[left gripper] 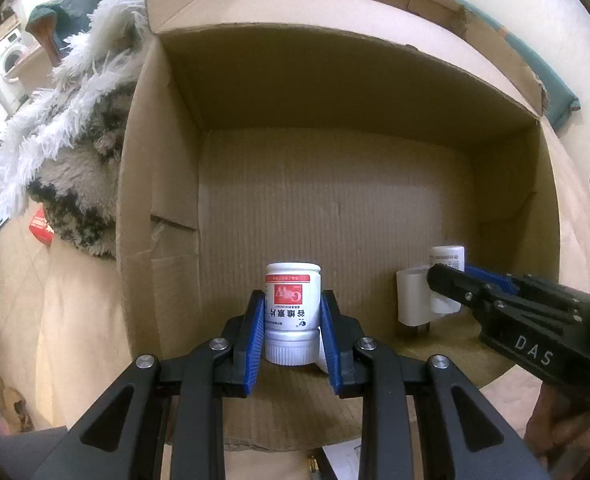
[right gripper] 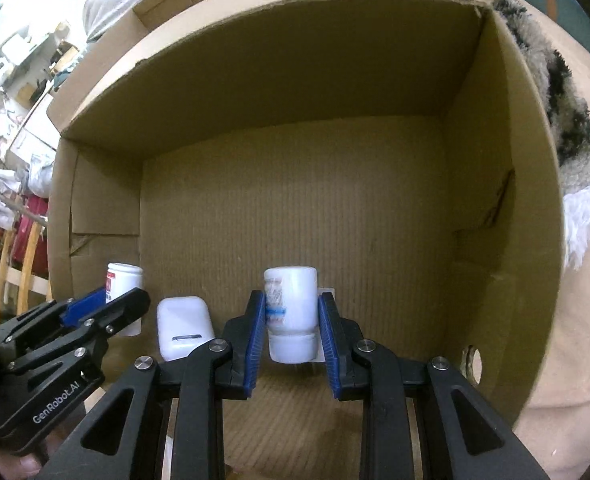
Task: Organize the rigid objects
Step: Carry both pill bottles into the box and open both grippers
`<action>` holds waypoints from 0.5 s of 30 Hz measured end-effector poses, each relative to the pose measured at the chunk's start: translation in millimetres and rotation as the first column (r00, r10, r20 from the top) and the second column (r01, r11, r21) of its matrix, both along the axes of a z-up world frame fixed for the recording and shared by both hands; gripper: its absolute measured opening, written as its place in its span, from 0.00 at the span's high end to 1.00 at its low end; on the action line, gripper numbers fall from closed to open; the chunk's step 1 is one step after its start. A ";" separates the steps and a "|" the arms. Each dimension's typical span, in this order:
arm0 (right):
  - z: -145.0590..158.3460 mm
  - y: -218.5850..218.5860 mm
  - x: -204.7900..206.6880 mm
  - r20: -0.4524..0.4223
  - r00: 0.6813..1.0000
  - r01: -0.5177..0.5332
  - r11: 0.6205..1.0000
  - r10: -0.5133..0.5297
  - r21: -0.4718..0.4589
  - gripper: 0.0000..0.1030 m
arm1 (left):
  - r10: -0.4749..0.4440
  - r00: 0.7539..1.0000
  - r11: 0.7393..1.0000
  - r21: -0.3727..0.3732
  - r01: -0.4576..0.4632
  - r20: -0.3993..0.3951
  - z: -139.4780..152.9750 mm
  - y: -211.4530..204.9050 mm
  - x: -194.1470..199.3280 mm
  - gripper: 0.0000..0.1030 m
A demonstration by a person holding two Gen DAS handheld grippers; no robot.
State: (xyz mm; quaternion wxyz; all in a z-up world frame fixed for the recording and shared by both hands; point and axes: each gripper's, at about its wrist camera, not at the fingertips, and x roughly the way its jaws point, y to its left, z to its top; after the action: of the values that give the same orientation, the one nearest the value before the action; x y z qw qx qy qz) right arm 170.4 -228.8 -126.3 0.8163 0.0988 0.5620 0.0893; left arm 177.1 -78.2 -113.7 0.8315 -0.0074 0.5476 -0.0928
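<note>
Both grippers reach down into an open cardboard box (left gripper: 335, 120) (right gripper: 295, 80). My left gripper (left gripper: 293, 312) is shut on a white bottle with a red label (left gripper: 293, 280), held upside down with its ribbed cap toward the camera, just above the box floor. My right gripper (right gripper: 291, 308) is shut on a white bottle with a blue-printed label (right gripper: 293, 284), also cap-down. Each view shows the other gripper at its side: the right gripper (left gripper: 453, 276) with its bottle (left gripper: 449, 256), and the left gripper (right gripper: 119, 300) with its bottle (right gripper: 123, 278). A white plug-like block (left gripper: 413, 300) (right gripper: 183, 326) sits on the box floor between them.
A shaggy grey-white rug (left gripper: 75, 140) (right gripper: 575, 140) lies against the box's outside. The right wall has a round handle hole (right gripper: 473, 360). A red packet (left gripper: 41, 226) lies on the floor at left. A hand (left gripper: 555, 432) holds the right gripper's handle. The box floor beyond the bottles is bare cardboard.
</note>
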 end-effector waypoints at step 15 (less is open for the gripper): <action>2.2 -14.4 -0.8 0.011 1.000 0.012 0.999 -0.012 0.039 0.73 | -0.024 1.000 0.999 0.026 0.024 -0.011 -7.0 -22.5 -4.3 0.71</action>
State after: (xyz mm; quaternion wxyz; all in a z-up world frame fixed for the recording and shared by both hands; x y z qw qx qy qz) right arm 169.7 -243.2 -124.1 0.8179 0.1177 0.5550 0.0959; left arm 172.8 -100.8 -120.8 0.8275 0.0097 0.5532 -0.0955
